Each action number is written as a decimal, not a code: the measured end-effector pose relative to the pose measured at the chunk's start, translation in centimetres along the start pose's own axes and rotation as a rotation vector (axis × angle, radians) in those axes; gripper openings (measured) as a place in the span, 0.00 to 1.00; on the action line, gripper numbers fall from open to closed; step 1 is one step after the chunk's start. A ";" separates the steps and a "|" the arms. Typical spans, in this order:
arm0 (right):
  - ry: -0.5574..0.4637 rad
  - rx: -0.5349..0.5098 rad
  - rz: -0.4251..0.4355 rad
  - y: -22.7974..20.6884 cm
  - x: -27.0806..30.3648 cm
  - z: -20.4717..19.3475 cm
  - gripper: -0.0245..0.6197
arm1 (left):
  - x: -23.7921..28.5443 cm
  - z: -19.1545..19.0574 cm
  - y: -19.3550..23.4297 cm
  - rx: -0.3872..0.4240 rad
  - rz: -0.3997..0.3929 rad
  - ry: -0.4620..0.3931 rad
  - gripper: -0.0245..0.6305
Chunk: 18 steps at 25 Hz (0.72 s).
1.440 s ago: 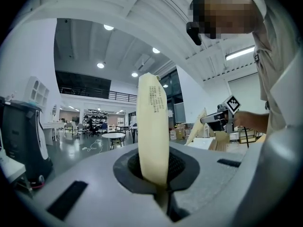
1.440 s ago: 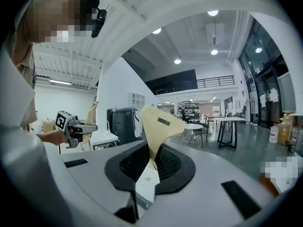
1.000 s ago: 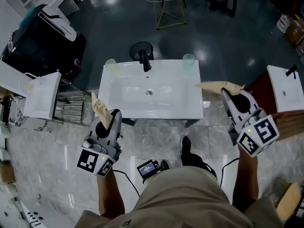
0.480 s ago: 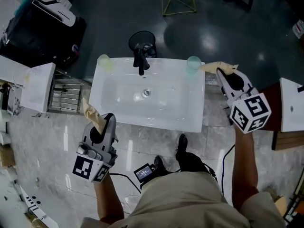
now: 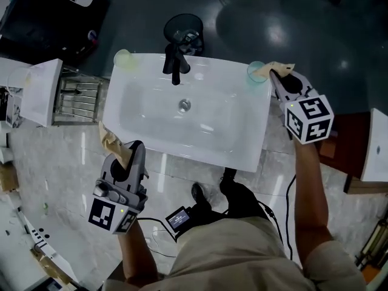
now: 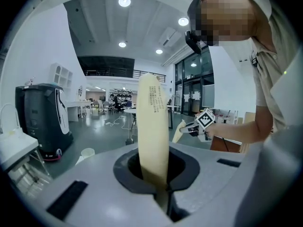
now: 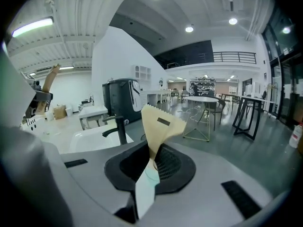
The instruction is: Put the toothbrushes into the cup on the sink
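A white sink (image 5: pixel 145 132) with a black faucet (image 5: pixel 173 65) carries a pale cup (image 5: pixel 124 58) at its back left corner and a teal cup (image 5: pixel 256 73) at its back right. My right gripper (image 5: pixel 276 79) is shut on a toothbrush in a tan paper wrapper (image 5: pixel 277 68), whose tip hangs at the teal cup's rim. In the right gripper view this wrapper (image 7: pixel 161 124) stands between the jaws. My left gripper (image 5: pixel 125 153), off the sink's front left edge, is shut on a second wrapped toothbrush (image 5: pixel 110 139), seen upright as a wrapped toothbrush (image 6: pixel 153 126) in its own view.
A black wire bin (image 5: pixel 183 28) stands behind the faucet. Left of the sink are a metal rack (image 5: pixel 77 94) and another white basin (image 5: pixel 41 91). A person's shoe (image 5: pixel 233 187) and a small device (image 5: pixel 180 218) are on the floor in front.
The right gripper has carried its wrapped toothbrush from the sink's right side up to the teal cup. The left gripper has stayed low at the front left; the sink sits nearer in view.
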State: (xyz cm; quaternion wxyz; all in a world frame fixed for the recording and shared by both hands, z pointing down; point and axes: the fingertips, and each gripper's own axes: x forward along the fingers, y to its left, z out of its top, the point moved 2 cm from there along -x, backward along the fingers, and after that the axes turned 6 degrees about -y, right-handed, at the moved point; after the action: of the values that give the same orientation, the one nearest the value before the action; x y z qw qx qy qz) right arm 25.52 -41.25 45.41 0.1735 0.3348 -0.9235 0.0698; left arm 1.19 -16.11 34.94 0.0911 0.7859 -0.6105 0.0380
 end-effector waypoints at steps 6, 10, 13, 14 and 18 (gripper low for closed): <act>0.070 -0.007 0.018 -0.7 3.0 -3.1 0.08 | 0.3 -1.8 0.6 0.015 0.034 0.061 0.04; 0.107 0.000 0.020 -1.0 4.1 -4.6 0.08 | 0.9 -1.8 0.5 -0.012 0.028 0.044 0.04; 0.123 0.005 0.024 -1.1 4.7 -5.7 0.08 | 0.9 -3.1 1.0 0.009 0.037 0.080 0.04; 0.125 0.007 0.026 -1.1 4.9 -5.9 0.08 | 1.0 -3.4 1.1 0.010 0.037 0.085 0.04; 0.118 0.007 0.031 -1.2 5.2 -6.1 0.08 | 1.7 -3.8 1.0 0.000 0.030 0.082 0.04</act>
State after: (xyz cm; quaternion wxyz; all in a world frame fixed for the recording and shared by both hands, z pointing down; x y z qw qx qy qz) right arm 24.30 -43.78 52.98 0.2254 0.3164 -0.9165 0.0951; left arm 0.90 -17.26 39.03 0.1154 0.7745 -0.6178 0.0717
